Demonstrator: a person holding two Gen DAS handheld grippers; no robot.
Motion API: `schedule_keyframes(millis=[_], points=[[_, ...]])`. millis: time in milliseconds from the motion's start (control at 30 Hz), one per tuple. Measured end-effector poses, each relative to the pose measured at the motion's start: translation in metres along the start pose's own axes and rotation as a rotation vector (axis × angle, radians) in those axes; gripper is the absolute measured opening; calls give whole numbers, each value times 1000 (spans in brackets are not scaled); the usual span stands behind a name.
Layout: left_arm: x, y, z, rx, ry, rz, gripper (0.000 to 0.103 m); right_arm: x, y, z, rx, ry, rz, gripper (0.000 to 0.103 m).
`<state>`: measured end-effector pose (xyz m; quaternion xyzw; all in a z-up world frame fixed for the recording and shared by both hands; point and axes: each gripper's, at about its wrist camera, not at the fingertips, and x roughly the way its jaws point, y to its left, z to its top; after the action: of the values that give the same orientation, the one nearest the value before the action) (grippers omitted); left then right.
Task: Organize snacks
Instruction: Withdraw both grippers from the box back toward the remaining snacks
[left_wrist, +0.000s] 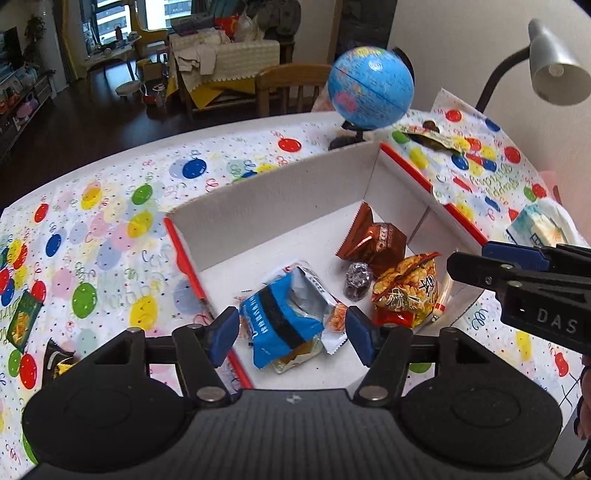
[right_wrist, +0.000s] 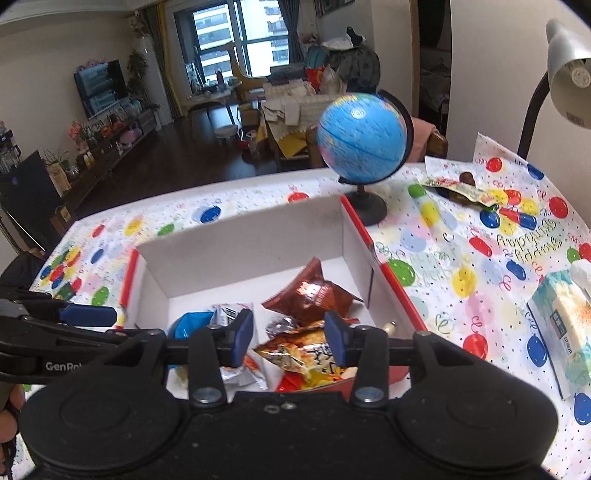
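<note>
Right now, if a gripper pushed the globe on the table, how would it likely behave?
The globe would probably tip rather than slide: a big ball sits high on a thin stem over a small round base. The ball may also spin on its curved arm. It is likely hollow and light, so a gentle push could rock it.

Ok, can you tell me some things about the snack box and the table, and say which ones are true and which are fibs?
1. The blue snack packet lies inside the white box. True.
2. The globe sits inside the box. False: it stands on the table behind the box.
3. The left tool is clamped on a snack. False: it is open and holds nothing.
4. A brown packet is in the box. True.
5. The right tool is open. True.
</note>
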<state>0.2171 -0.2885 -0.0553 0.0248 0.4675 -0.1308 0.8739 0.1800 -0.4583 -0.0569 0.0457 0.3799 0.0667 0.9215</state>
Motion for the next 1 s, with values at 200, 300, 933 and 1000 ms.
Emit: schedule_keyframes(millis=[200, 300, 933, 1000], points=[[-18, 19, -3, -28, -33, 0, 63, -11, 15, 2, 3, -31, 19, 56], [-27, 30, -6, -38, -46, 2, 64, -15, 24, 1, -8, -44, 28, 63], [-86, 118, -36, -110, -166, 39, 81, -29, 119, -4, -110, -153, 118, 103], [-90, 130, -39, -115, -170, 45, 81, -28, 130, -5, -112, -156, 134, 103]])
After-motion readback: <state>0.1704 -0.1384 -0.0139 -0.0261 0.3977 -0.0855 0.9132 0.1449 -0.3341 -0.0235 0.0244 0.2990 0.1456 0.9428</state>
